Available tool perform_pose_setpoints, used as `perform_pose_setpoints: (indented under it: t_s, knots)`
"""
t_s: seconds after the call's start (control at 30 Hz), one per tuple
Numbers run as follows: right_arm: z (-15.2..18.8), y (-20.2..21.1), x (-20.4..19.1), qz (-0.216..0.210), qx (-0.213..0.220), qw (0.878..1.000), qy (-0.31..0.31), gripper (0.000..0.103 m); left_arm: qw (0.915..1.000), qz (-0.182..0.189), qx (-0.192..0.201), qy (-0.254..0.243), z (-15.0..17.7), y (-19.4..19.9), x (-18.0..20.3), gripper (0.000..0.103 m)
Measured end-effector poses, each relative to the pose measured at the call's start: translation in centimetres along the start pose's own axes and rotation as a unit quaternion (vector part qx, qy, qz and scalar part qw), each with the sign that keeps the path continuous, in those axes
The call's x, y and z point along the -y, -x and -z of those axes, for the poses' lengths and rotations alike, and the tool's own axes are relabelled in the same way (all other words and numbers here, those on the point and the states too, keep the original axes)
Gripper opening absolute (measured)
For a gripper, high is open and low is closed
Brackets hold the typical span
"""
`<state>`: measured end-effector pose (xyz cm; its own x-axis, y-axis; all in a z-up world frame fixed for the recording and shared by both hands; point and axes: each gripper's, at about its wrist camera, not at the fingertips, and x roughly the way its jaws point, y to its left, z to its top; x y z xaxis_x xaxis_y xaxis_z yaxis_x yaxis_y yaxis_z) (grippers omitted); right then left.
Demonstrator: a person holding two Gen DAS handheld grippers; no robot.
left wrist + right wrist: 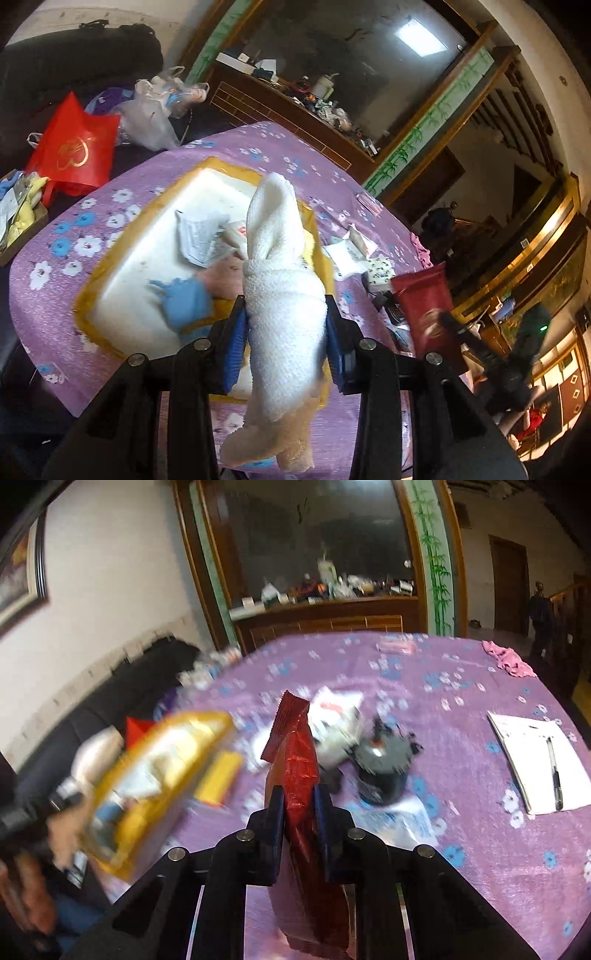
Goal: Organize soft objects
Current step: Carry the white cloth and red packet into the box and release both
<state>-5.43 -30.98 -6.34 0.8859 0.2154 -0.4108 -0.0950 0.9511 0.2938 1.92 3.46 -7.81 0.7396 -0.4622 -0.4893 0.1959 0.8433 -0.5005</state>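
Left gripper (286, 325) found clamped on rolled white towel (284, 295), lower centre of frame, above yellow-rimmed white box (122, 291) on purple flowered tablecloth (258, 147). Right gripper (300, 805) found closed on red foil packet (299, 775), centre frame. Beyond, at right, noted notepad (532, 753) with pen (555, 771); pink cloth (508, 661) at far edge.

Fluffy terry towel (284, 295), glossy foil pouch (299, 771)
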Motion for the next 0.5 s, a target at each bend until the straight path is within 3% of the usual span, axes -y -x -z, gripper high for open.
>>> perform_pose_setpoints:
  t_s: [0.1,0.2,0.33,0.5]
  knots:
    - [-1.0,-0.1,-0.2,-0.062,0.005,0.997,-0.037,0.015,0.9999,0.0,0.005,0.011,0.1,1.3,-1.8,0.035]
    - [-2.8,-3.0,-2.4,-0.162,-0.023,0.984,-0.067,0.015,0.9999,-0.008,0.013,0.007,-0.8,1.7,-2.8,0.036]
    - [-5.3,-7.5,-7.0,-0.2,-0.035,0.978,-0.043,0.015,0.9997,-0.024,0.004,0.008,-3.3,-0.3,-3.7,0.036]
    - [-7.0,-14.7,-9.0,-0.211,-0.062,0.974,-0.062,0.015,0.9984,-0.054,-0.012,0.011,-5.9,-2.8,-4.7,0.036]
